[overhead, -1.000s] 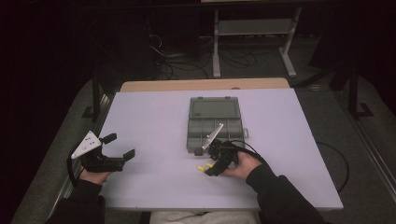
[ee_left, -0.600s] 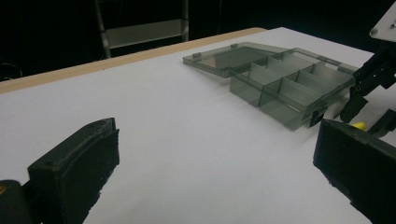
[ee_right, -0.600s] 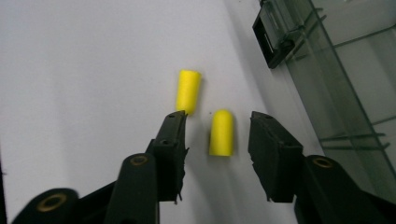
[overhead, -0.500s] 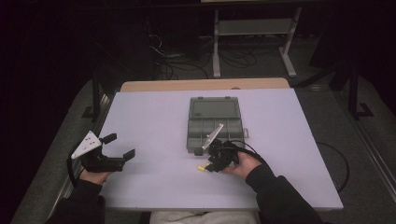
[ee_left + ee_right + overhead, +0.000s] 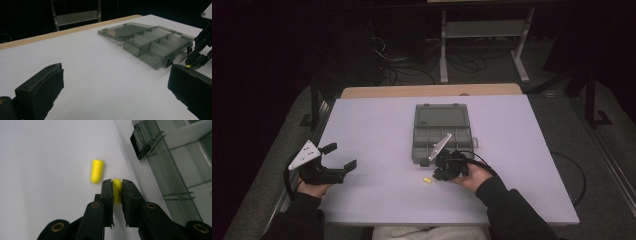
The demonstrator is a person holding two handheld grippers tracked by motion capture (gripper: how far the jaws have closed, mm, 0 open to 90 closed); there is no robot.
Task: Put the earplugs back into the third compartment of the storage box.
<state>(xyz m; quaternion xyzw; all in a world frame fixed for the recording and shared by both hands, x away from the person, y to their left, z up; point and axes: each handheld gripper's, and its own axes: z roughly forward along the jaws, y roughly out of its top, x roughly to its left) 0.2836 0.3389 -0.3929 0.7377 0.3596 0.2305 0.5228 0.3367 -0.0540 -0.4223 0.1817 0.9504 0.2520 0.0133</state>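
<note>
My right gripper is shut on a small yellow earplug, low over the white table; its jaws have just been closing onto it. A second yellow earplug lies loose on the table just left of the tips, also visible from above as a loose earplug beside the right gripper. A clear grey compartment box stands open just beyond, its lid flat behind it. My left gripper rests open at the table's left edge with nothing between its fingers.
The box's latch corner sits close to the right of my right gripper's tips. The white table stretches wide between the two hands. A metal stand and cables lie on the dark floor beyond the far edge.
The right gripper's jaws have closed on one yellow earplug; the other earplug stays on the table. Both hands have kept their places.
</note>
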